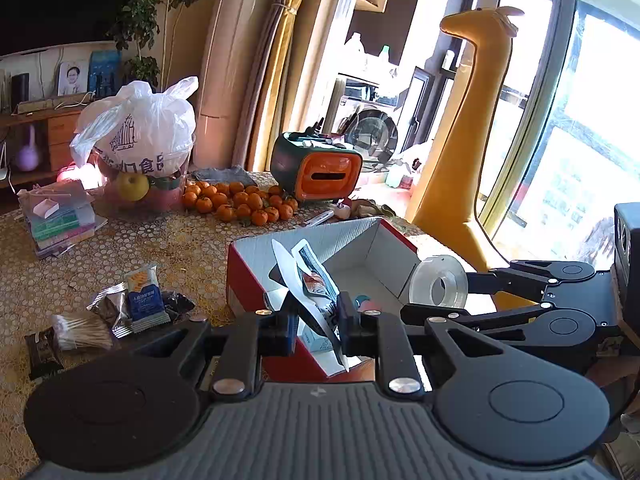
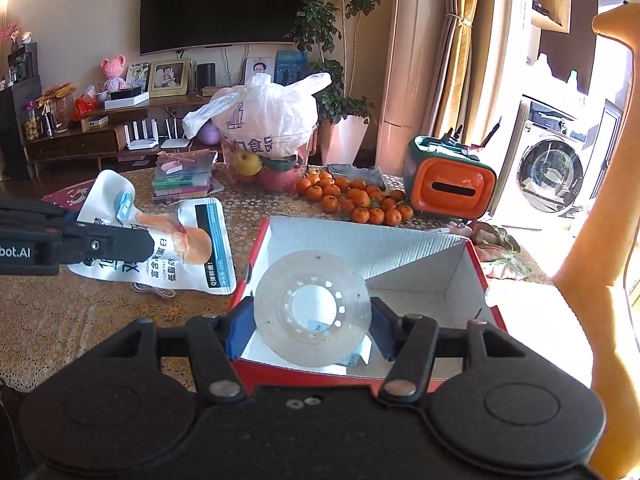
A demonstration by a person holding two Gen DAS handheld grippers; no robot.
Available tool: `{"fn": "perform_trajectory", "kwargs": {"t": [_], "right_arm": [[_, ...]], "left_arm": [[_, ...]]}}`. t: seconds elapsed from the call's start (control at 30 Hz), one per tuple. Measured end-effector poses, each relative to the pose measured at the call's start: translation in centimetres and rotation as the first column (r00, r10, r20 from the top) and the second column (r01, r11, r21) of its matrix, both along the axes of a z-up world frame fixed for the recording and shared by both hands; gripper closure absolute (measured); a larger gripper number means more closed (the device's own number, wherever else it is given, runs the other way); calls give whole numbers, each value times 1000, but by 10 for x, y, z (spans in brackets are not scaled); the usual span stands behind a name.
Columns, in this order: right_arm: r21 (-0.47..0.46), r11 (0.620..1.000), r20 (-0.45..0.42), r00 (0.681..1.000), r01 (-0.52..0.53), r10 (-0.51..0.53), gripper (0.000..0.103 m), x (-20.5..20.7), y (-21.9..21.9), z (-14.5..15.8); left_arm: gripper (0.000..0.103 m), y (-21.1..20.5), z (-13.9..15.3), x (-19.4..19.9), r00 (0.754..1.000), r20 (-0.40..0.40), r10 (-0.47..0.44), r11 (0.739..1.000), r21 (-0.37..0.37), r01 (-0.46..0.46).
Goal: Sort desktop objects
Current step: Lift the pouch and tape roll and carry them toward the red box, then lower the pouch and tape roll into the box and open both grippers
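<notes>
Over the red-and-white cardboard box (image 2: 476,256) at lower centre, the right gripper (image 2: 310,312) clamps a clear tape roll (image 2: 312,308). Left gripper (image 1: 314,312) pinches a white snack pouch (image 1: 308,280). Judged step: depositing; next, open jaws inside the box.

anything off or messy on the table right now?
Mostly clutter: snack packets and a cotton swab pack lie heaped left of the red box, and the mandarins sit loose on the tablecloth. Nothing looks spilled or damaged.
</notes>
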State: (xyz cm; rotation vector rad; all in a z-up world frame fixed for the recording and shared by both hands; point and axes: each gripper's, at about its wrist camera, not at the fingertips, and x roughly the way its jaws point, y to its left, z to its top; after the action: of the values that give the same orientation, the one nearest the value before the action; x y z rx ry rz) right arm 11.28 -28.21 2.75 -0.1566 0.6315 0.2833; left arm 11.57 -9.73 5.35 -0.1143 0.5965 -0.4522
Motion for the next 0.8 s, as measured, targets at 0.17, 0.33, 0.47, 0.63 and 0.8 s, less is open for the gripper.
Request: {"fn": "perform_trajectory", "kwargs": {"t": [0.17,0.33,0.47,0.63,0.8], "right_arm": [[6,1000,-17,1000,26,-26,44,9,-20,-4],[15,999,-26,998,50,-49,44,19,-39,-5],[13,998,-32,997,69,-69,44,30,-54,-9],[6,997,-47,996,80,-79,44,43,-67,-19],[-2,996,-67,994,91,-91,44,58,-75,-29]], "left_arm": [[84,-16,0,14,1000,-4,-24,1000,8,24],[84,-32,-5,29,999,-22,-45,999,11,45],[84,-44,-12,43,997,-43,-56,998,30,58],[84,-60,-23,62,996,-59,-67,995,66,71],[84,-72,-35,81,993,-91,-70,993,87,78]]}}
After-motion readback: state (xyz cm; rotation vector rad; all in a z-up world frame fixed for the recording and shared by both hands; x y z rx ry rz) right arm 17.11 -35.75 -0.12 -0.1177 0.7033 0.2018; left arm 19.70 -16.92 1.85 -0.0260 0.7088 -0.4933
